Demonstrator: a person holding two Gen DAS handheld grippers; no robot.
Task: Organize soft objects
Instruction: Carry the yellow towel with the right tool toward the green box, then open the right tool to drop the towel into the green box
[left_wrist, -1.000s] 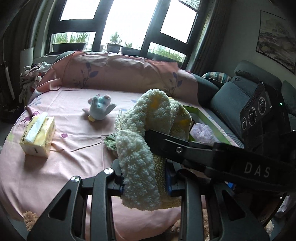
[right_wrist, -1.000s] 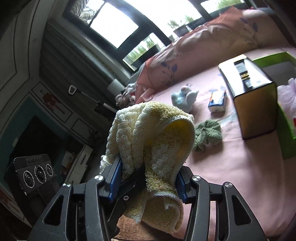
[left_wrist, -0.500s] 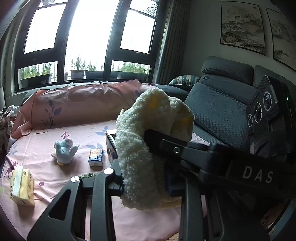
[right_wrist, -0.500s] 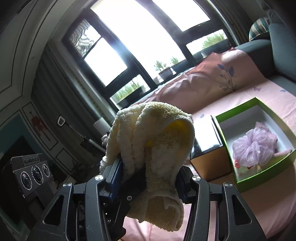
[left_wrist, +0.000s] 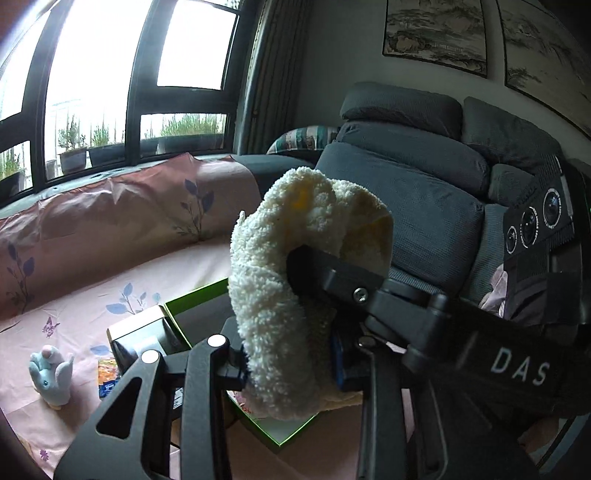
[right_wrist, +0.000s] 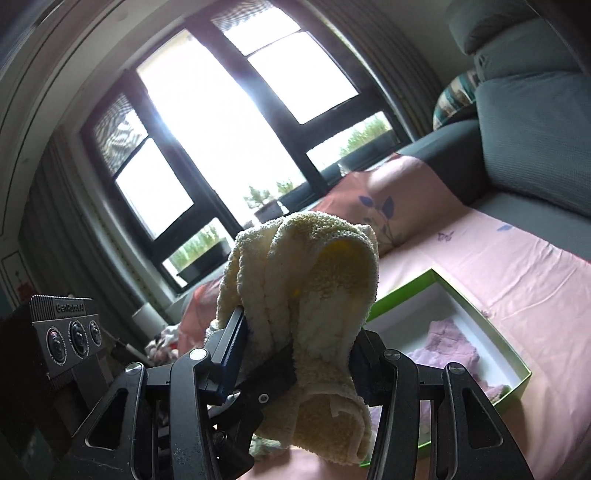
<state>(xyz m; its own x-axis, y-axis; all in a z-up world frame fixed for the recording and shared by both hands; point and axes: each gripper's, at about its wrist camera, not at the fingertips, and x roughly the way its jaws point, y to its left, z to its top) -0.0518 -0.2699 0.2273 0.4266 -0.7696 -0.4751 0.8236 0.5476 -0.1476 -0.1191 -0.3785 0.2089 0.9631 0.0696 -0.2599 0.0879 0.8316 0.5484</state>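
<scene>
Aloft between two handheld tools, one cream towel (left_wrist: 291, 295) is clamped by both the left gripper (left_wrist: 290, 363) and the right gripper (right_wrist: 295, 354), above the near edge of one green box (right_wrist: 480, 317) on the pink bedspread (right_wrist: 517, 266). Apparently mid-carry, the towel next needs lowering into the box beside one lilac cloth (right_wrist: 447, 343), then both grips released. One blue plush toy (left_wrist: 51, 373) waits on the bed.

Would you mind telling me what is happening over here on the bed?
A person is tidying soft things with two handheld grippers. Both the left gripper and the right gripper are shut on one bunched cream towel, held in the air over the pink bedsheet. The open green box just below already holds something lilac and fluffy. A small blue plush toy lies out on the sheet.
</scene>
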